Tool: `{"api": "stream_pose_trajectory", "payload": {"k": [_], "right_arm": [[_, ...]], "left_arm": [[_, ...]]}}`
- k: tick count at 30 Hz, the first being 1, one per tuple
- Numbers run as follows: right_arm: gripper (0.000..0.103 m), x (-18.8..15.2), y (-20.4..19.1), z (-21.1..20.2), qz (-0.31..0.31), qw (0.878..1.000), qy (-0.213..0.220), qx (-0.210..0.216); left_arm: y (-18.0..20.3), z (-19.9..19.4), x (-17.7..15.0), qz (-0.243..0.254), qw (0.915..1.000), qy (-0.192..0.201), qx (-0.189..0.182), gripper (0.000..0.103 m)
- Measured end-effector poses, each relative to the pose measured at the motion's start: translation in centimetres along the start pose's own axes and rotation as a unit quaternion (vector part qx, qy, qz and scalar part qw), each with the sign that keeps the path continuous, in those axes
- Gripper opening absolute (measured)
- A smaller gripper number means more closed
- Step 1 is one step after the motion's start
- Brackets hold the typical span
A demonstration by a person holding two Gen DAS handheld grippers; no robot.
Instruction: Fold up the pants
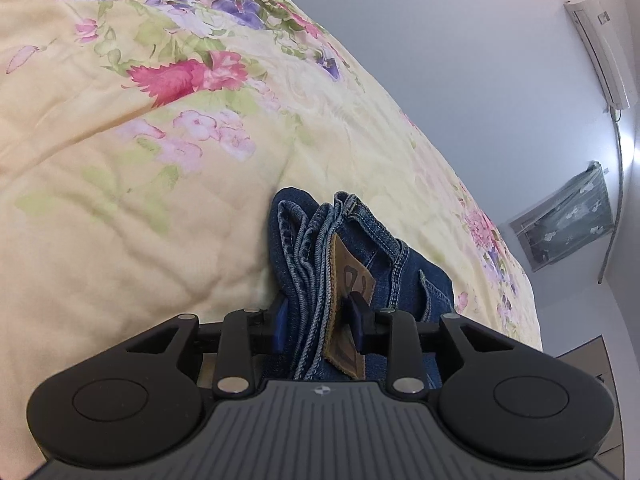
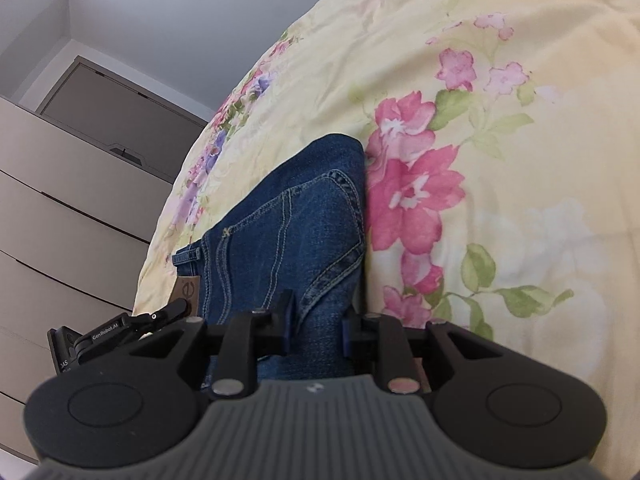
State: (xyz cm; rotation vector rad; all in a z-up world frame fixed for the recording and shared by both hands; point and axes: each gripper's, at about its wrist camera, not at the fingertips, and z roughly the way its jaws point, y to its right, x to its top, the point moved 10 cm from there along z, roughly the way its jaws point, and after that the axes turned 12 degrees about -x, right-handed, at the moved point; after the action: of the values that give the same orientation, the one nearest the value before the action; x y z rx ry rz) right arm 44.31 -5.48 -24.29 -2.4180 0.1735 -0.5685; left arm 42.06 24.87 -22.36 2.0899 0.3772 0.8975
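On the yellow floral bedspread [image 1: 132, 208] the pants [image 2: 288, 228] lie as a folded bundle of dark blue denim with pale contrast stitching. The right wrist view shows a back pocket face with double-stitched seams and a small cross stitch at one pocket corner. The left wrist view shows the waistband end: several stacked denim layers [image 1: 308, 264] seen edge-on, a belt loop, and a tan leather patch [image 1: 352, 280] on the waistband. The patch carries dark embossed characters; only a rounded "e" is legible, in the right wrist view.

The left gripper [image 1: 318, 322] is clamped on the stacked waistband layers, its blue pads pressing the denim and the leather patch from both sides. The right gripper [image 2: 316, 326] is clamped on a fold of the pants near the pocket edge, denim filling the gap between its pads.

In the right wrist view the left gripper body appears at lower left, marked "GenRobot.AI". A beige drawer unit [image 2: 60, 208] stands beside the bed. A wall air conditioner [image 1: 600, 48] shows in the left wrist view.
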Motion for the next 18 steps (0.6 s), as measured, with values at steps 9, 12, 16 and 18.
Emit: {"api": "stream_pose_trajectory", "payload": {"k": [9, 12, 16, 18], "right_arm": [[0.022, -0.3, -0.1, 0.9, -0.039, 0.998, -0.016, -0.056], [0.031, -0.1, -0.9, 0.3, -0.069, 0.994, -0.014, -0.082], [0.036, -0.9, -2.2, -2.4, -0.168, 0.975, 0.031, -0.140], [0.036, -1.5, -3.0, -4.1, -0.220, 0.957, 0.063, -0.180]], "left_arm": [[0.0, -0.6, -0.6, 0.006, 0.9994, -0.008, 0.034, 0.047], [1.1, -2.5, -0.7, 0.033, 0.9968, -0.009, 0.072, 0.045], [3.1, -5.6, -1.0, 0.095, 0.9888, -0.005, 0.115, 0.045], [4.7, -6.7, -1.3, 0.124, 0.9851, -0.001, 0.119, 0.045]]}}
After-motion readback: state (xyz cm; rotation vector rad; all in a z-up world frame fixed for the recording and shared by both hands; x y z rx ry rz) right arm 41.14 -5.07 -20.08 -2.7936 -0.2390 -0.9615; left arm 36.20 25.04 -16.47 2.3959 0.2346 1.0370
